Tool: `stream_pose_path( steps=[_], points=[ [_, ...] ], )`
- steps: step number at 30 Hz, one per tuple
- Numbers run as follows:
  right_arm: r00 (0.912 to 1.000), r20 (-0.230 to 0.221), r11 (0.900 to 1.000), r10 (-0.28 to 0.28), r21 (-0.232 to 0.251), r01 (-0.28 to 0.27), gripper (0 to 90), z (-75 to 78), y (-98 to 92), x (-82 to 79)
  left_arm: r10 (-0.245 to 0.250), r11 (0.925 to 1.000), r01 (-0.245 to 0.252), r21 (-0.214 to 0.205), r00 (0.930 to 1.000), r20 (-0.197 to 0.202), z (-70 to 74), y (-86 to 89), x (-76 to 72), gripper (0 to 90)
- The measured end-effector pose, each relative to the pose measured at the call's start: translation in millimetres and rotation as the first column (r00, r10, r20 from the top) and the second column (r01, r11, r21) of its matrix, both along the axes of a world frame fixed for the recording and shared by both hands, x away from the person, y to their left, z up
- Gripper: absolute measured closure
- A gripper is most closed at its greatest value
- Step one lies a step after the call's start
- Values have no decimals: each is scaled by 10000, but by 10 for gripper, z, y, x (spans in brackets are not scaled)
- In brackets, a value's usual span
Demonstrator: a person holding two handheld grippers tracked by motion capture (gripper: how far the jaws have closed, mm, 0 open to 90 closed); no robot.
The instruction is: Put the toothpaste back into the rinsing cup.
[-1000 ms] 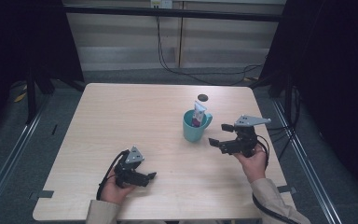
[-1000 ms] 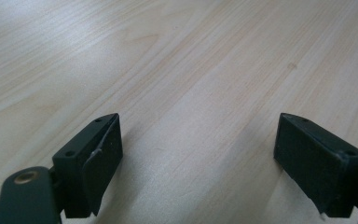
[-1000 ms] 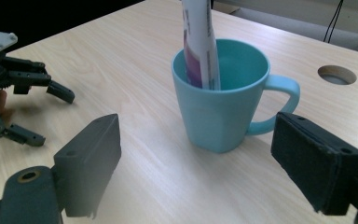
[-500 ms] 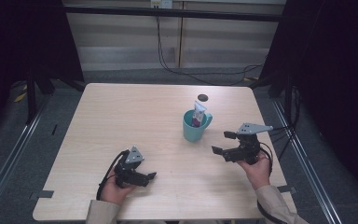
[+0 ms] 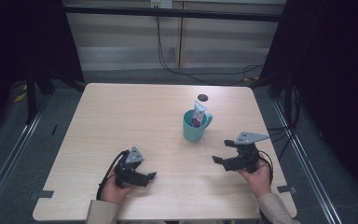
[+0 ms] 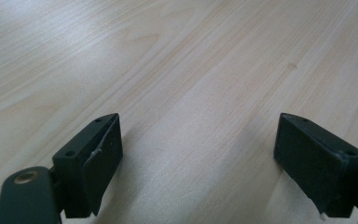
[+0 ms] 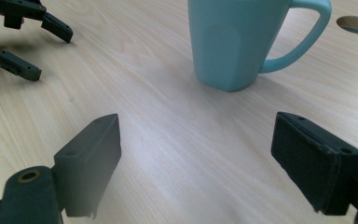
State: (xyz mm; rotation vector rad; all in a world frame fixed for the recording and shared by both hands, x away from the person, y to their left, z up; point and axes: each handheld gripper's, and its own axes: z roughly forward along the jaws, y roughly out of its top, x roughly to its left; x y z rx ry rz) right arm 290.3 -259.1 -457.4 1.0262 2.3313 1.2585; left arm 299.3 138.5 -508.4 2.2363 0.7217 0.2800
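Mug [image 5: 195,126], teal, stands upright near table [image 5: 121,116] centre, at 11 o'clock from my right gripper [image 5: 223,155]; tube [image 5: 198,113] inside. Probably ceramic: stiff, smooth, slippery, fairly heavy. Best hold: handle [image 7: 303,32] or rim. Right jaws spread, empty. Left gripper [image 5: 152,176] jaws spread, empty.

The table [image 5: 121,112] lies bare across its whole left half and far edge, so passage there is open. The one obstacle is the mug [image 5: 194,127], right of centre, with a tube [image 5: 198,113] standing up out of it; its handle points toward the right edge. A small hole [image 5: 202,97] sits just behind it. Bare wood lies between the left gripper [image 5: 150,177] and right gripper [image 5: 220,153], both jaws spread wide with nothing between.
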Motion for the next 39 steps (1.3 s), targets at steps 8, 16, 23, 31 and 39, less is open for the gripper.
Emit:
stream_pose_path(
  steps=[8,16,23,31,39],
  points=[
    [9999,-123,9999,-39,-102,38,153,-89,-74,-60,10,10000,-10,19,10000,-11,1,0,-1,151],
    [9994,-238,9995,-254,-176,249,153,-179,-166,-132,0,10000,0,35,10000,0,2,1,0,151],
    [9991,-315,9990,-292,-350,281,153,-248,-218,-177,8,10000,-8,-2,10000,-8,0,0,-1,151],
    [9987,-443,9972,-258,-717,226,153,-327,-260,-222,7,10000,-7,14,10000,-2,1,0,-1,151],
    [9980,-576,9957,-258,-908,205,153,-383,-293,-259,10,10000,-10,19,10000,-3,1,0,-1,151]
  ],
)
